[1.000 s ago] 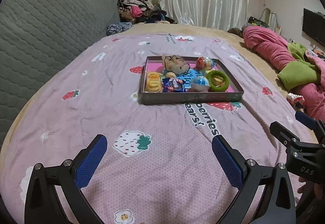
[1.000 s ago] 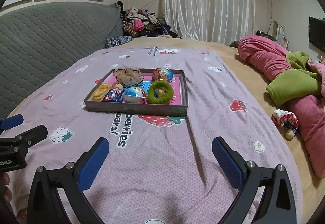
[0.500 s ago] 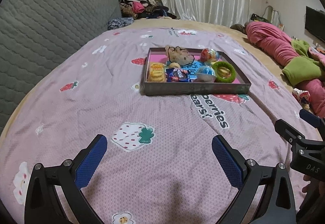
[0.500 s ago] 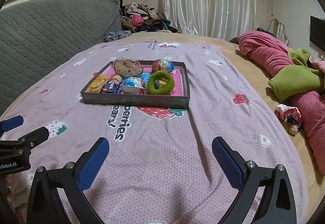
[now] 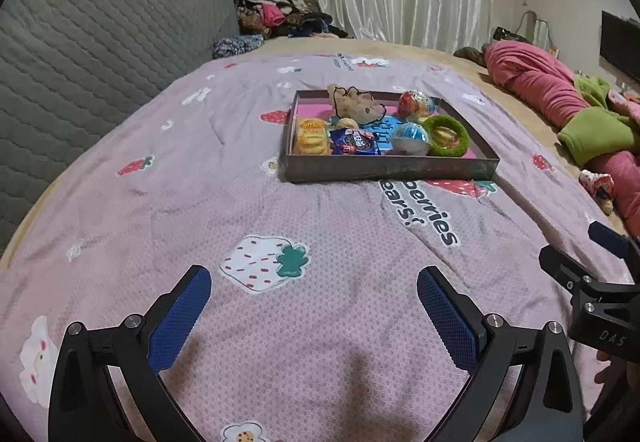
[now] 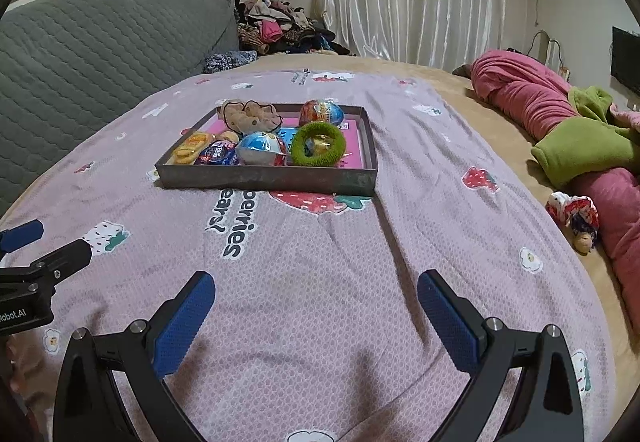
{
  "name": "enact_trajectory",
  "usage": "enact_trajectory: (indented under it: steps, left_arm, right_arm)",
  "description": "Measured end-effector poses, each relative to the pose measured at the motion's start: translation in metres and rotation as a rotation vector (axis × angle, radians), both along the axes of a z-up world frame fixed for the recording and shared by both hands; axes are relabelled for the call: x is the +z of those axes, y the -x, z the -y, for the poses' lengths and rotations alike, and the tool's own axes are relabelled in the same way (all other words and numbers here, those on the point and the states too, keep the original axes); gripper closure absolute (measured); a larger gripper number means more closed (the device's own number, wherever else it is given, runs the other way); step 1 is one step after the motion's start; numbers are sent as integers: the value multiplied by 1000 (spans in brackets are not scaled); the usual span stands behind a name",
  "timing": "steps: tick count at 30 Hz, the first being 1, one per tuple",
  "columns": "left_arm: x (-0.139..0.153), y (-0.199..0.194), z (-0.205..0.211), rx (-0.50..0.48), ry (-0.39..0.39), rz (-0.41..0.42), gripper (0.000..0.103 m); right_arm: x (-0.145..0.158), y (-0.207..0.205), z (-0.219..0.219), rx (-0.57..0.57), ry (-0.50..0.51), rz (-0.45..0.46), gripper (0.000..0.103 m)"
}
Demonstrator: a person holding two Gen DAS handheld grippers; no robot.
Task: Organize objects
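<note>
A shallow grey tray [image 5: 392, 166] [image 6: 264, 177] sits mid-bed on the pink strawberry sheet. Inside lie a green fuzzy ring [image 5: 445, 135] [image 6: 318, 144], a blue foil egg [image 5: 409, 137] [image 6: 260, 149], a red foil egg [image 5: 416, 103] [image 6: 322, 113], a beige scrunchie [image 5: 354, 106] [image 6: 248, 115], a dark snack packet [image 5: 354, 141] [image 6: 217, 154] and yellow biscuits [image 5: 311, 133] [image 6: 191, 147]. My left gripper [image 5: 314, 316] is open above bare sheet, well short of the tray. My right gripper [image 6: 316, 318] is open too, nothing between its fingers.
A grey quilted headboard [image 5: 92, 53] runs along the left. Rolled pink and green blankets [image 6: 580, 129] and a small doll [image 6: 576, 217] lie at the right edge. Clothes [image 6: 276, 27] are piled at the back by the curtain.
Both grippers have drifted slightly nearer the tray and tilted down a little. Neither took hold of anything; both stay open.
</note>
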State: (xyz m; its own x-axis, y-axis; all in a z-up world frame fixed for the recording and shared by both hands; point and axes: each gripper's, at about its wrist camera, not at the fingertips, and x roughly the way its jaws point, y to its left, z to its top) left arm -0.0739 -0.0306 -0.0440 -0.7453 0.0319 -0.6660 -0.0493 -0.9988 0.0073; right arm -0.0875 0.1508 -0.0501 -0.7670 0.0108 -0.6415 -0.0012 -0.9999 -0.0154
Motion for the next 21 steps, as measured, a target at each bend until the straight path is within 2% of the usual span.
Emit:
enact_trajectory:
  steps: [5,7,21]
  left_arm:
    - [-3,0,-2,-4,9,-2,0]
    - [-3,-2,-3,8,20,-19,0]
    - [-8,3,-1,-7,8,-6,0]
  right_arm:
    - [-4,1,-3,-3,25,4,1]
    - [-4,1,-3,-6,20,6,1]
    - [-6,2,-2,-8,0,1,1]
